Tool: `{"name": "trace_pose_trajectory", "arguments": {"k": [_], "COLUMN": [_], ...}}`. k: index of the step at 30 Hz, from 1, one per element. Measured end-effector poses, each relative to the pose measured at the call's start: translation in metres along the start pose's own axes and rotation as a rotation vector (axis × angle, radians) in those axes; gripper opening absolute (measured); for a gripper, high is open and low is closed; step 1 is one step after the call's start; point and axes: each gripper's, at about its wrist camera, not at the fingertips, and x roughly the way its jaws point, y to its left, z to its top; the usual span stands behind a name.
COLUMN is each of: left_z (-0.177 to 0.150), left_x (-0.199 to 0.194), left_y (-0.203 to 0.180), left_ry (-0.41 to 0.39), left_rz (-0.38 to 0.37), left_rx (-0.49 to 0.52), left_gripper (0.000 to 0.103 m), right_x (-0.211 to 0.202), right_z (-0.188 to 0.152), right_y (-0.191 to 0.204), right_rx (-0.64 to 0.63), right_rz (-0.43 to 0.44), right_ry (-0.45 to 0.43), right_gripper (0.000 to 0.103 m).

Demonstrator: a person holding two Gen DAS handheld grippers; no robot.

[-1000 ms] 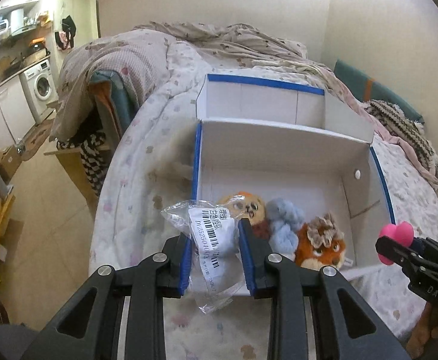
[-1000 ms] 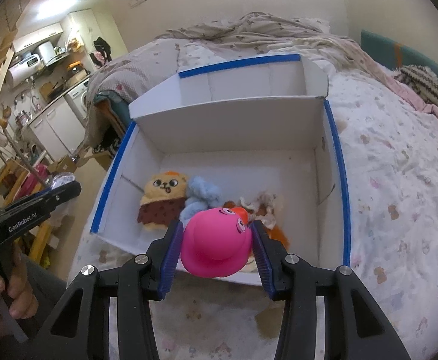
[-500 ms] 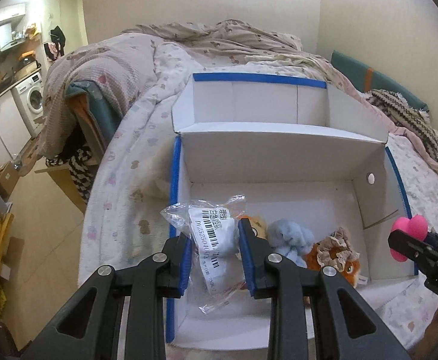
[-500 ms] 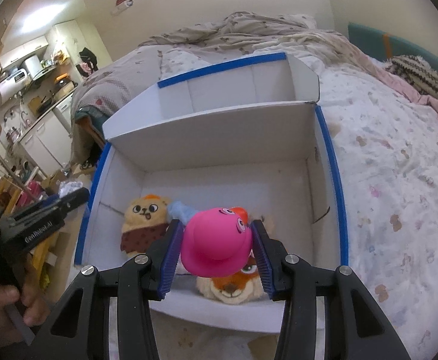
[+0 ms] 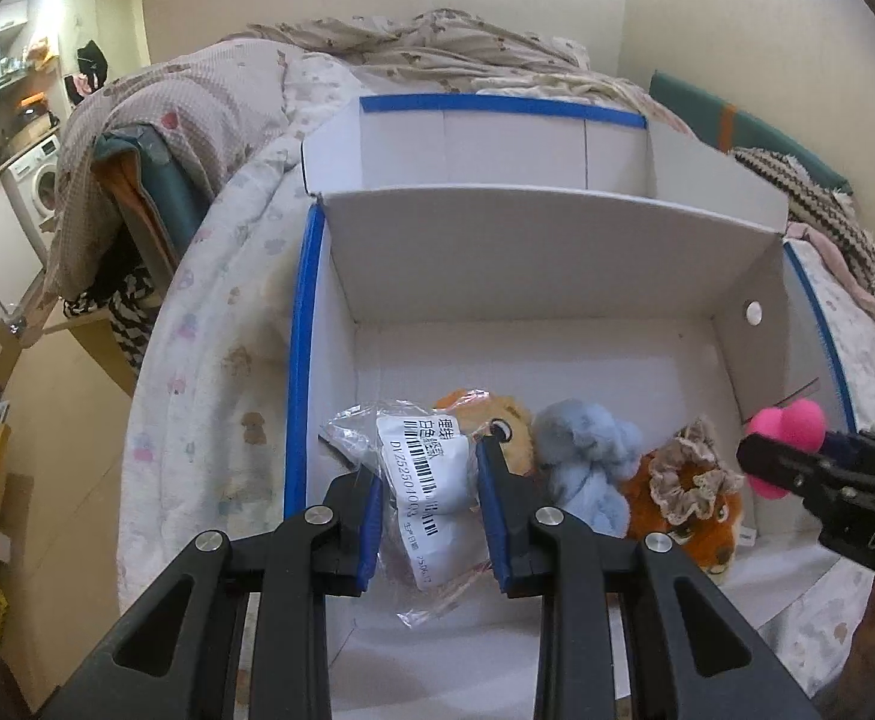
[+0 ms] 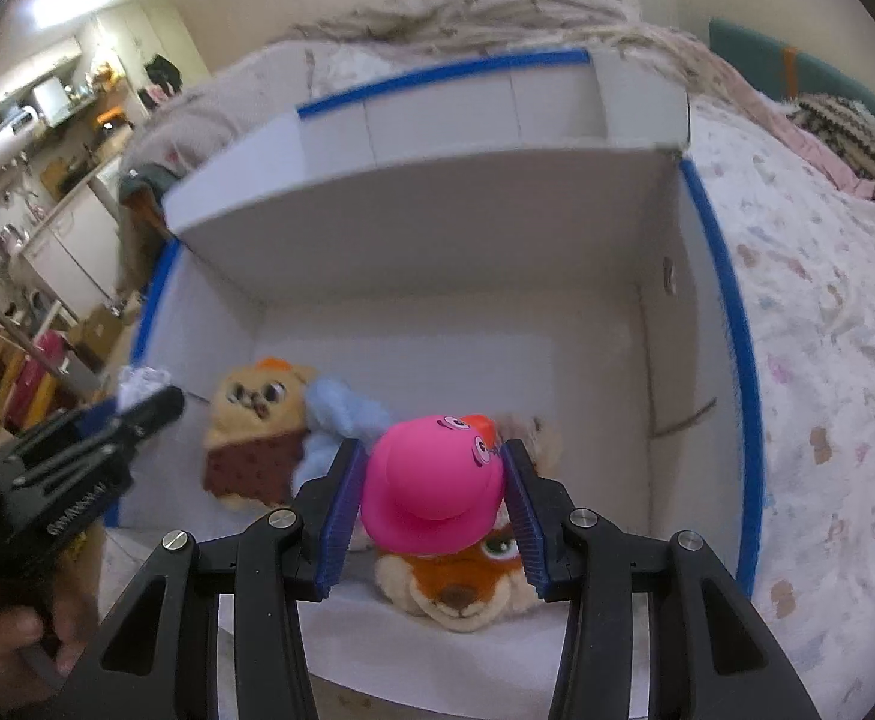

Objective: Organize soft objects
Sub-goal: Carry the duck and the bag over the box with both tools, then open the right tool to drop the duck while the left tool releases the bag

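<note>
A white cardboard box (image 5: 557, 252) with blue tape on its edges sits open on the bed; it also shows in the right wrist view (image 6: 449, 222). Inside lie a tan plush (image 6: 257, 414), a light blue plush (image 5: 587, 456) and an orange fox plush (image 5: 695, 498). My left gripper (image 5: 428, 480) is shut on a clear plastic bag (image 5: 425, 468) with a barcode label, held over the box's front left. My right gripper (image 6: 434, 480) is shut on a pink toy (image 6: 431, 480) with cartoon eyes, held above the fox (image 6: 455, 582).
The bed (image 6: 827, 360) has a patterned white quilt around the box. A rumpled blanket (image 5: 449, 42) lies behind the box. A chair draped with clothes (image 5: 137, 168) and a kitchen area with a washing machine (image 5: 35, 180) stand at the left.
Both grippers have moved forward and down over the box, each still holding its object. The box looms larger in both views.
</note>
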Motion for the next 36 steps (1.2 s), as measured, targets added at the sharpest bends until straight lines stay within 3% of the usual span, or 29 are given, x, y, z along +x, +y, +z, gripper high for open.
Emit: {"name": "trace_pose_trajectory", "arguments": {"k": [10, 19, 21, 23, 27, 31, 32, 35, 36], "left_z": [-0.004, -0.005, -0.006, -0.007, -0.008, -0.010, -0.011, -0.011, -0.010], "left_x": [0.010, 0.010, 0.012, 0.013, 0.011, 0.013, 0.012, 0.007, 0.005], "left_y": [-0.001, -0.001, 0.001, 0.002, -0.004, -0.005, -0.005, -0.007, -0.007], "left_ry": [0.026, 0.018, 0.032, 0.039, 0.023, 0.038, 0.040, 0.026, 0.016], "left_rz": [0.024, 0.052, 0.046, 0.047, 0.079, 0.064, 0.063, 0.059, 0.053], "left_rx": [0.018, 0.032, 0.017, 0.016, 0.055, 0.055, 0.053, 0.055, 0.056], "left_gripper": [0.026, 0.026, 0.026, 0.026, 0.027, 0.029, 0.032, 0.050, 0.052], "right_x": [0.023, 0.023, 0.021, 0.016, 0.007, 0.001, -0.001, -0.005, -0.008], "right_z": [-0.010, -0.010, -0.010, -0.009, -0.005, -0.002, -0.002, 0.000, 0.001], "right_y": [-0.004, -0.006, -0.007, -0.009, -0.009, -0.011, -0.011, -0.009, -0.008], "right_rx": [0.013, 0.033, 0.041, 0.056, 0.078, 0.095, 0.095, 0.087, 0.078], "right_rz": [-0.045, -0.053, -0.033, -0.018, 0.025, 0.051, 0.053, 0.050, 0.058], "right_ry": [0.109, 0.109, 0.102, 0.081, 0.044, 0.018, 0.009, -0.011, -0.029], "right_gripper": [0.048, 0.048, 0.055, 0.074, 0.079, 0.095, 0.100, 0.103, 0.103]}}
